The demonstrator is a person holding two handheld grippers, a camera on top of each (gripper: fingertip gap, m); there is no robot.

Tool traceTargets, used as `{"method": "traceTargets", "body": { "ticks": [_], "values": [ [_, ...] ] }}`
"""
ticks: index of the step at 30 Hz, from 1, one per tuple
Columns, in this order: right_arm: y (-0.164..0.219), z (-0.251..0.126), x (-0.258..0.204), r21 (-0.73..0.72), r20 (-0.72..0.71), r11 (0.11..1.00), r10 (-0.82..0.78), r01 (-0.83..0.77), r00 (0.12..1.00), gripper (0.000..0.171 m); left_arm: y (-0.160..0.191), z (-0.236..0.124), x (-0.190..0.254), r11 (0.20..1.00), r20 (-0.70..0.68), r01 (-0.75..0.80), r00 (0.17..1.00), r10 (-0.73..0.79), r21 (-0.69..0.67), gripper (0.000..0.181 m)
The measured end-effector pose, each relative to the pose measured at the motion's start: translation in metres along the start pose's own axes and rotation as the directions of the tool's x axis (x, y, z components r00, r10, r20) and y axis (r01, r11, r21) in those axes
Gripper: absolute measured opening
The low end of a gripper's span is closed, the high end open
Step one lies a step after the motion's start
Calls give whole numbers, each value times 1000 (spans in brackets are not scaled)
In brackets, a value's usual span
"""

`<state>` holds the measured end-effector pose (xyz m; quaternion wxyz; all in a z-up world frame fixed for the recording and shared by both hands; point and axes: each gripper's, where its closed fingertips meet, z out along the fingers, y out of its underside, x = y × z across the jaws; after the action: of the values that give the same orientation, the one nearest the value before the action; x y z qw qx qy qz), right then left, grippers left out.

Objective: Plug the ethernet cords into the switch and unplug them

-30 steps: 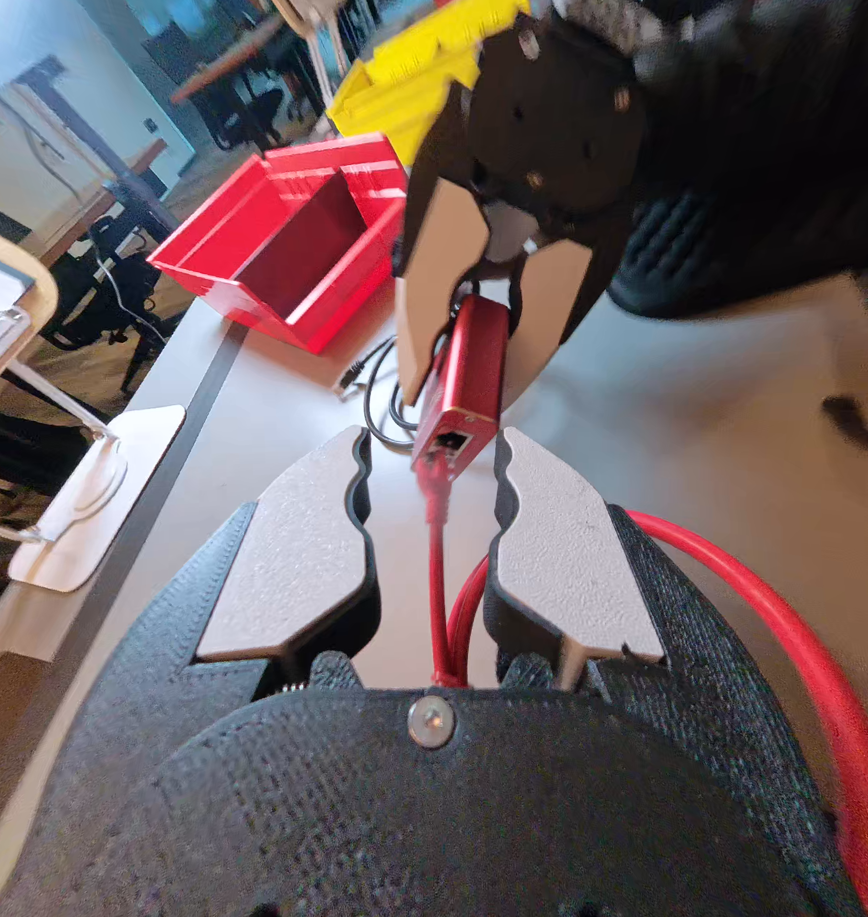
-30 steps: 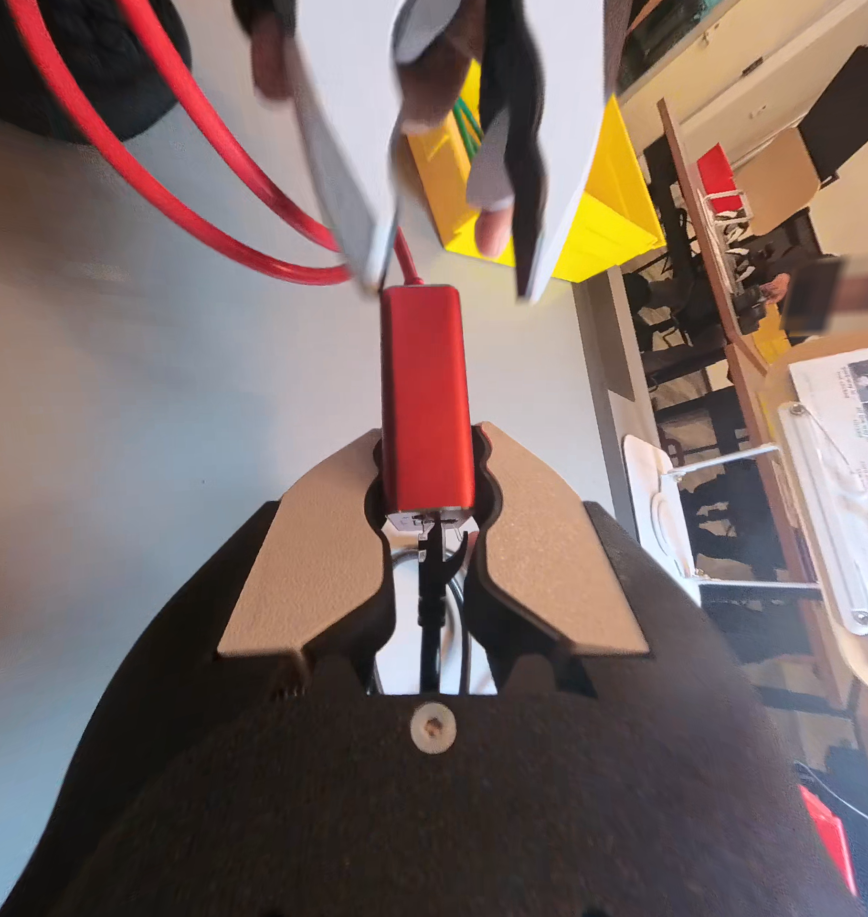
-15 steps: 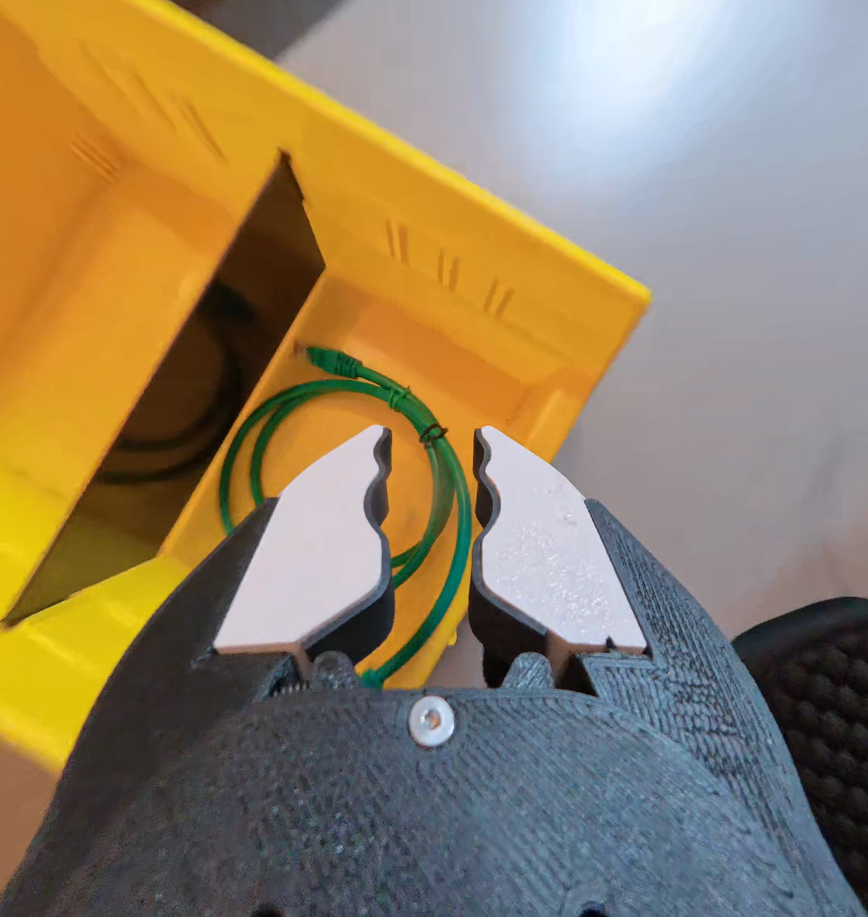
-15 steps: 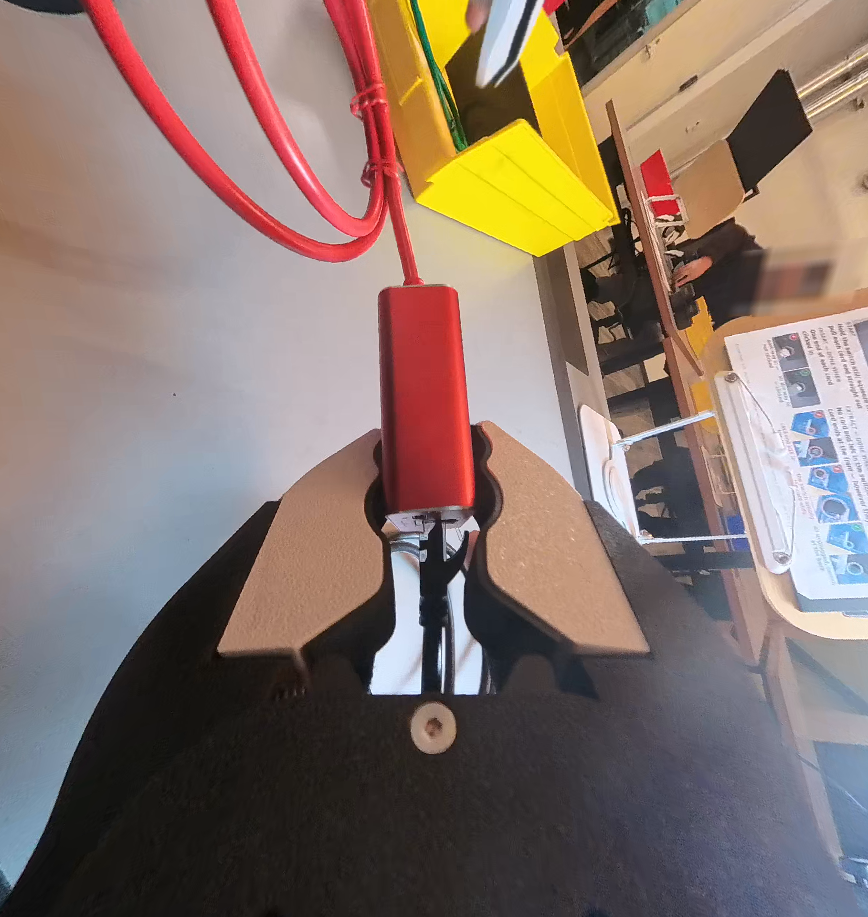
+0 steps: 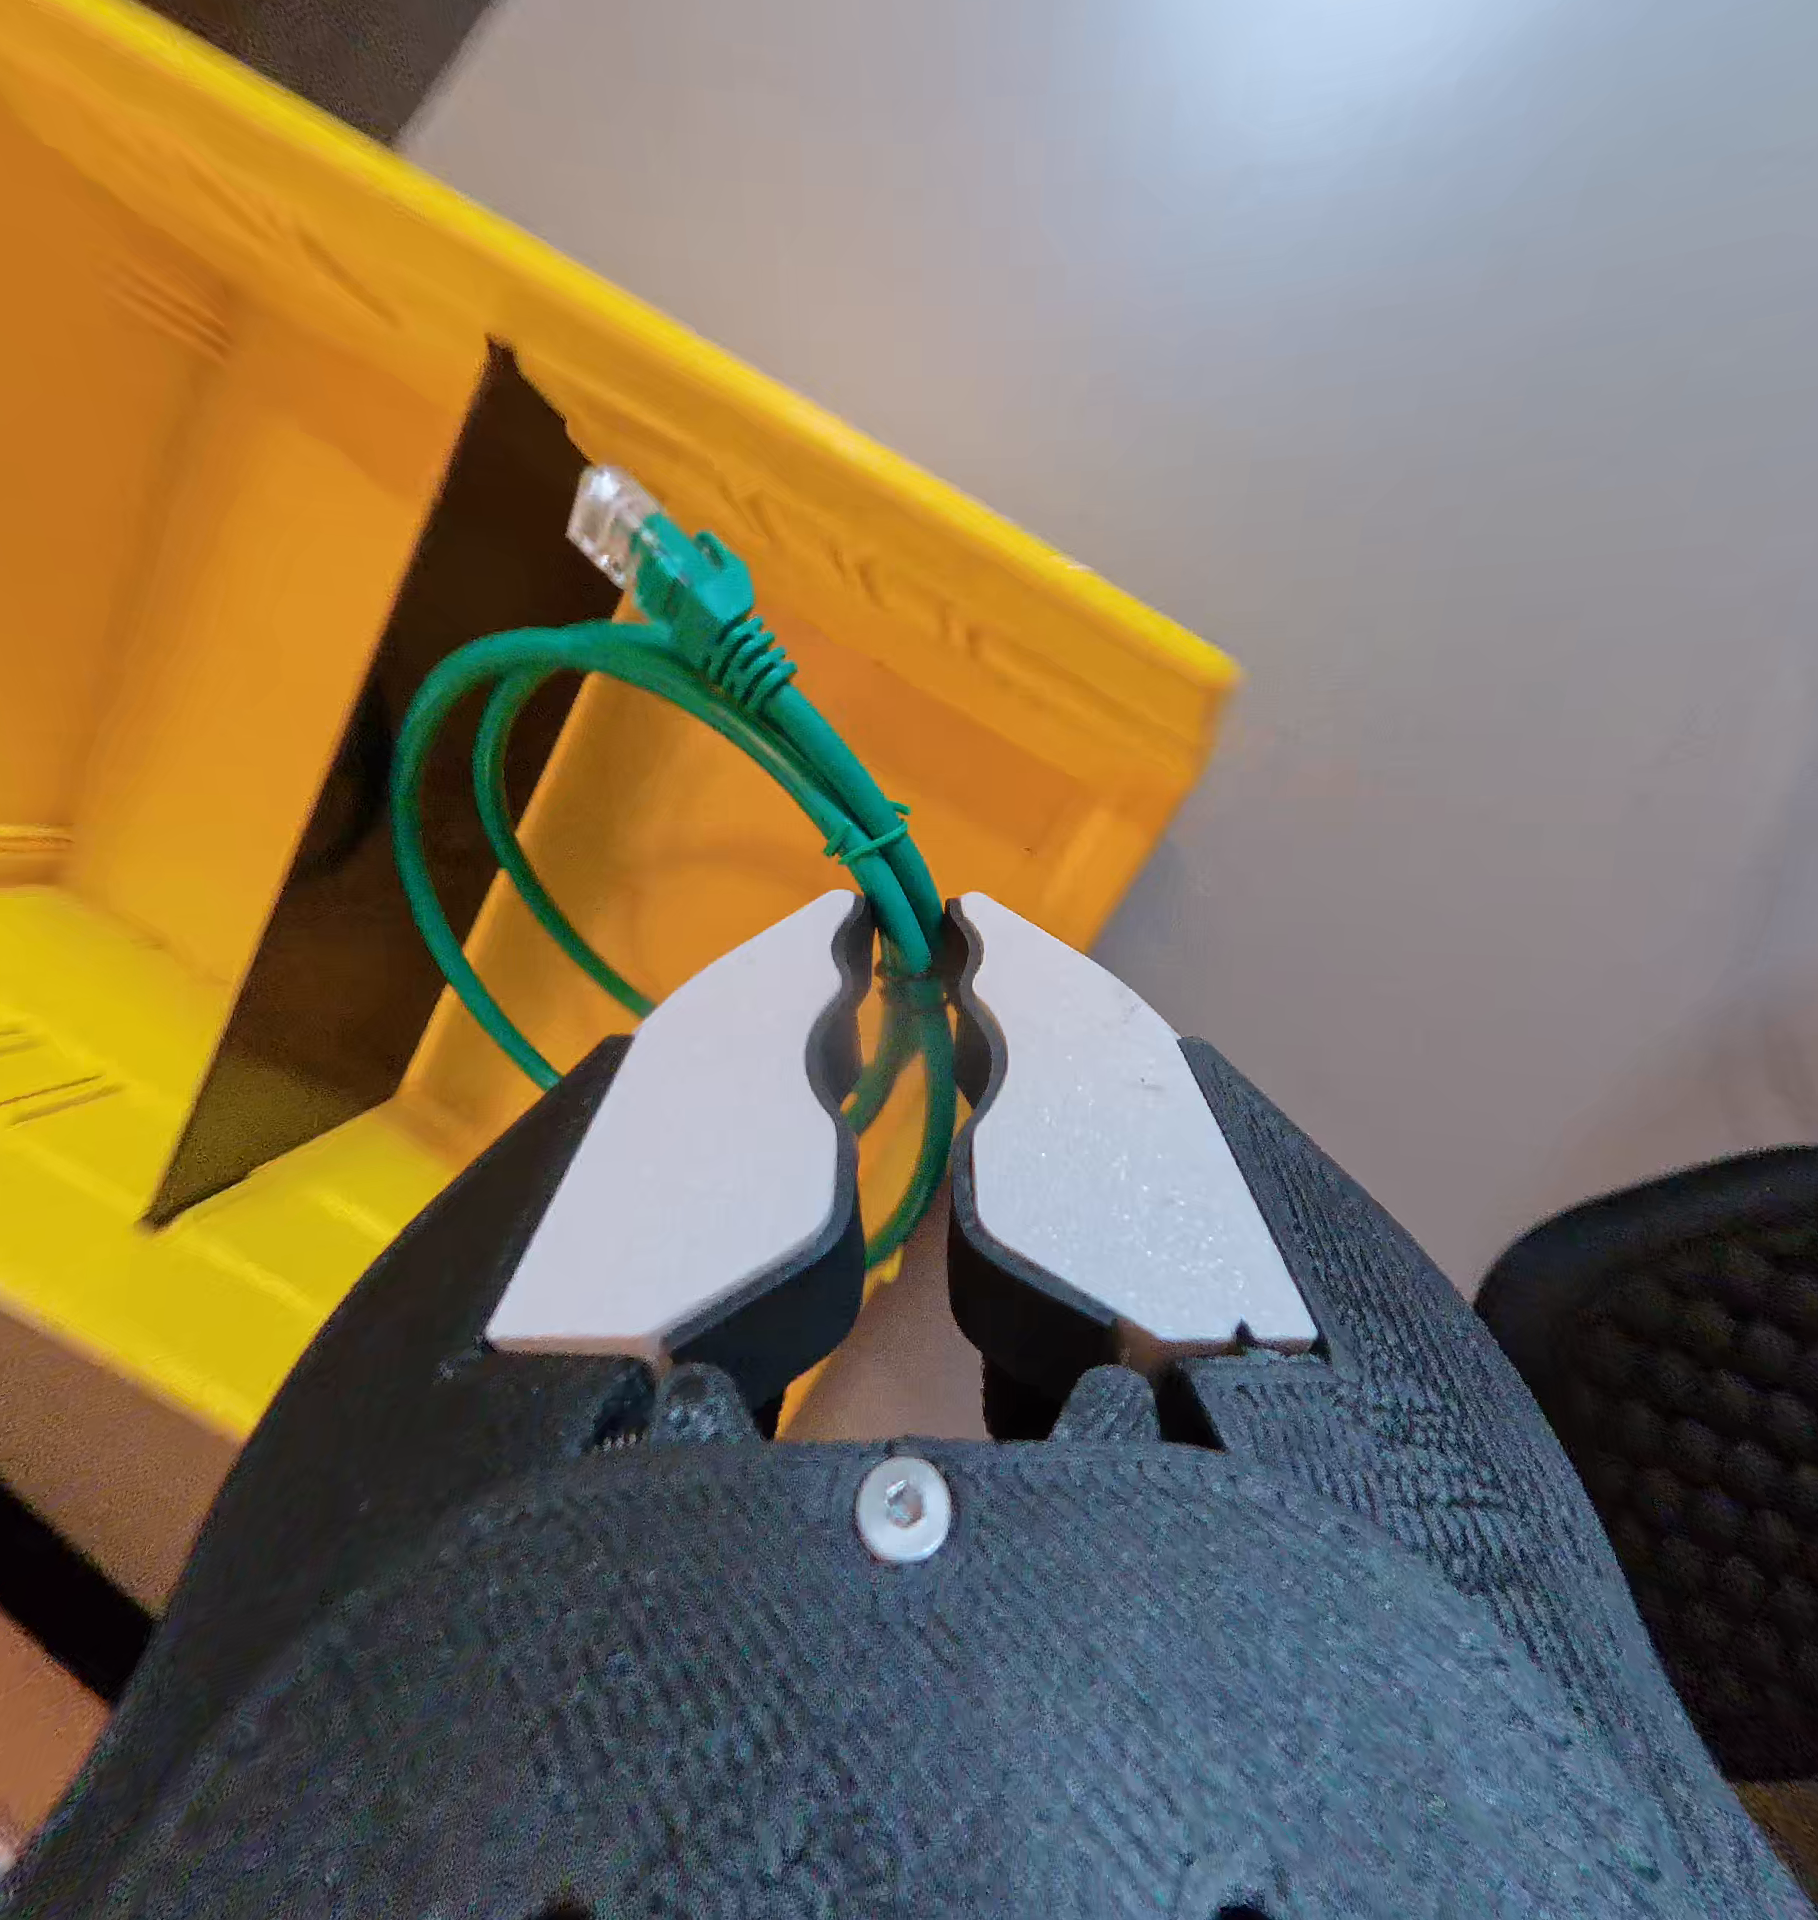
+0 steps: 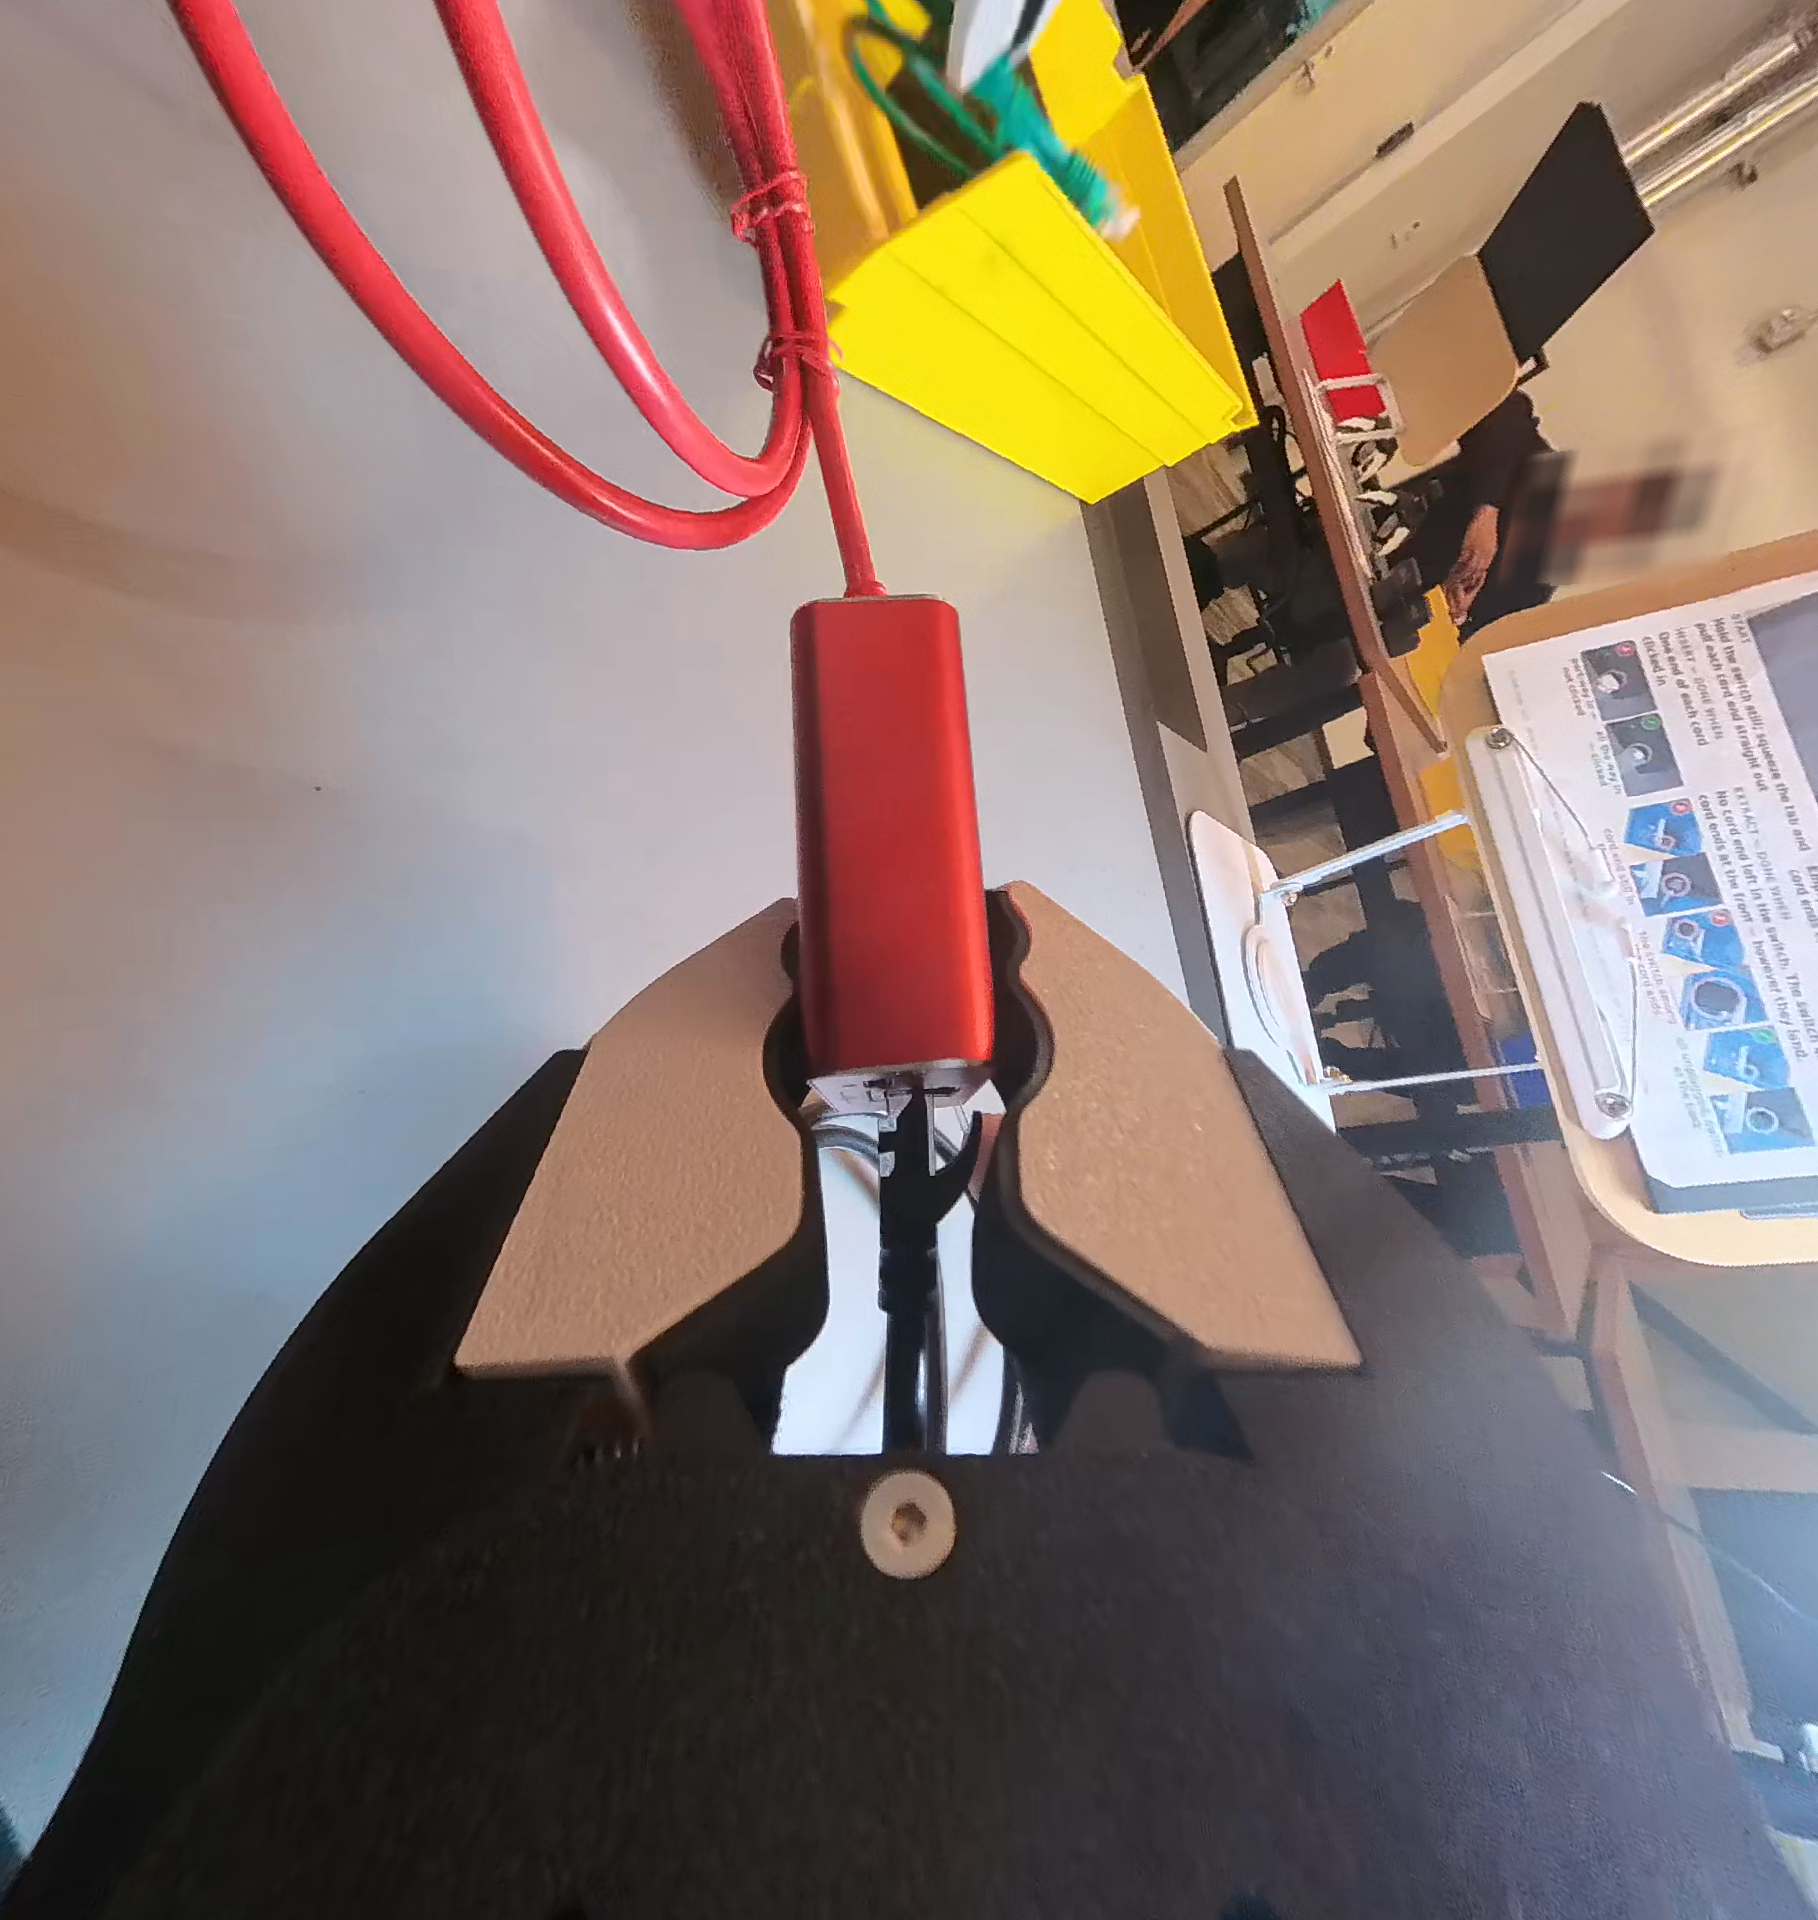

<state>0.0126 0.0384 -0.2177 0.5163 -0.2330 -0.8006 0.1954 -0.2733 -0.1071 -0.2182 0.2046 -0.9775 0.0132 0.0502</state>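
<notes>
Gripping the green ethernet cord: left hand-held gripper is clamped on the coiled loops near the fingertips, just below a thin green tie around the strands. Coil hangs over the yellow bin, lifted partly above its rim; clear plug w/ green boot points up-left, free in air, not in any port. Bin sits on the grey tabletop; a dark divider slot shows inside the bin. Black textured object at right edge, can't tell what it is. Right hand-held gripper is clamped on the near end of the red switch, a slim red metal box held lengthwise between the tan pads, pointing away from cam. Red ethernet cord is plugged into the far end of the switch; its bundled loops, tied in two spots, lie on the tabletop beside the yellow bin. Black cable exits the near end of the switch, running back between the fingers. In the right wrist view the green cord and the left gripper's pale fingers show blurred at the top of the bin. Bg: instruction sheet on a stand at right, desks, a person seated far off.
</notes>
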Motion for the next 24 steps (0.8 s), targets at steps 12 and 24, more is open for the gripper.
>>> {"method": "traceTargets", "body": {
  "ticks": [12,24],
  "values": [
    [13,-12,13,-47,-51,999,21,-24,998,30,-85,-151,148,648,-354,91,889,289,756,13],
    [35,-27,-16,-99,64,995,34,-27,997,30,-76,-94,216,545,-583,240,502,639,804,12]
  ]
}}
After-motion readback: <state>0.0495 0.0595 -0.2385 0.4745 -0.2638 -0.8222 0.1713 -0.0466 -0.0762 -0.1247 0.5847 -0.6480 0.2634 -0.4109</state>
